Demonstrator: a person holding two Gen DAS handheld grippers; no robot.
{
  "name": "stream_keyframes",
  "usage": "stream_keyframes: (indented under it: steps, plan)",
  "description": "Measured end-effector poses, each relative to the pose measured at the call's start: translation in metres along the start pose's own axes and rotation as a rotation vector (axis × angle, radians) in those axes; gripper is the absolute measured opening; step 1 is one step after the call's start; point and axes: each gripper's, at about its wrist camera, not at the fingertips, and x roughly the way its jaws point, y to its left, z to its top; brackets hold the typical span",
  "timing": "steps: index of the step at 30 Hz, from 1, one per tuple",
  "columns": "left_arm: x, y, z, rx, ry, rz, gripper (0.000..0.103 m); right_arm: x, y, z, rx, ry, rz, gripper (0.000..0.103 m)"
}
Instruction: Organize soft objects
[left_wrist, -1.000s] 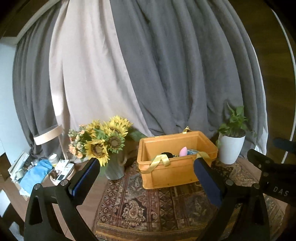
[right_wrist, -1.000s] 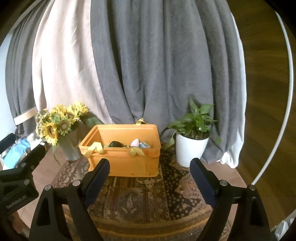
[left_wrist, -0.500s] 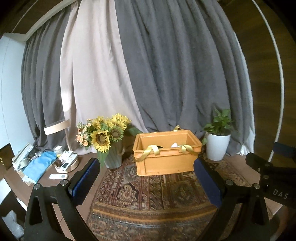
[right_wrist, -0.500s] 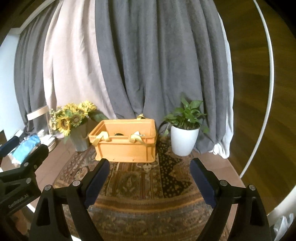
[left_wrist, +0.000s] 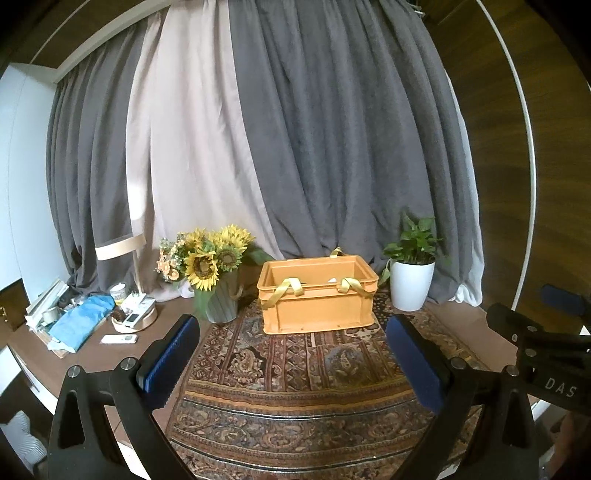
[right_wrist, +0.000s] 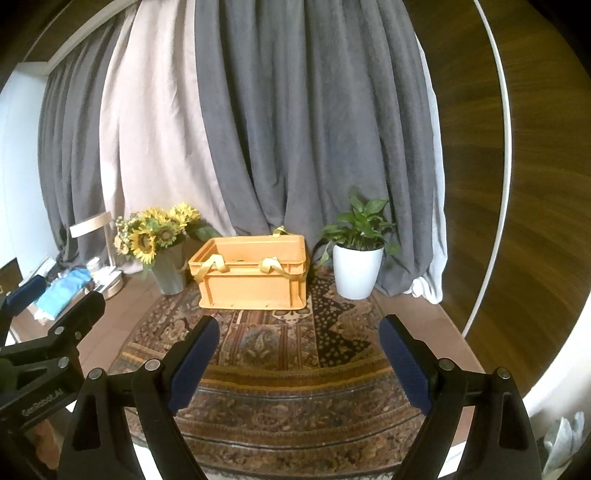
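An orange plastic crate (left_wrist: 317, 299) with yellow ribbon handles stands on a patterned rug (left_wrist: 295, 376); it also shows in the right wrist view (right_wrist: 255, 277). Its contents are mostly hidden by the front wall. My left gripper (left_wrist: 291, 358) is open and empty, well in front of the crate. My right gripper (right_wrist: 297, 360) is open and empty, also well back from the crate. The right gripper's body shows at the right of the left wrist view (left_wrist: 543, 354), the left gripper's body at the left of the right wrist view (right_wrist: 40, 347).
A vase of sunflowers (left_wrist: 210, 269) stands left of the crate and a white potted plant (left_wrist: 412, 277) right of it. A blue cloth (left_wrist: 81, 321), remotes and a lamp (left_wrist: 122, 251) lie at far left. Grey and beige curtains (left_wrist: 295, 147) hang behind.
Both grippers have pulled back and away from the crate, which now looks smaller and farther off. Both stay open and empty.
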Motion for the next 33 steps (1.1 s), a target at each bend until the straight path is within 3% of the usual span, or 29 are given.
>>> stream_keyframes:
  steps: [11,33]
  plan:
    - [-0.027,-0.004,-0.007,0.007,-0.013,-0.013,0.103,-0.024,-0.003,-0.011,0.014,-0.001,0.006,0.089]
    - [-0.045,-0.011,-0.006,0.018,-0.027,-0.01,0.103,-0.038,-0.01,-0.015,0.01,-0.007,0.023,0.089]
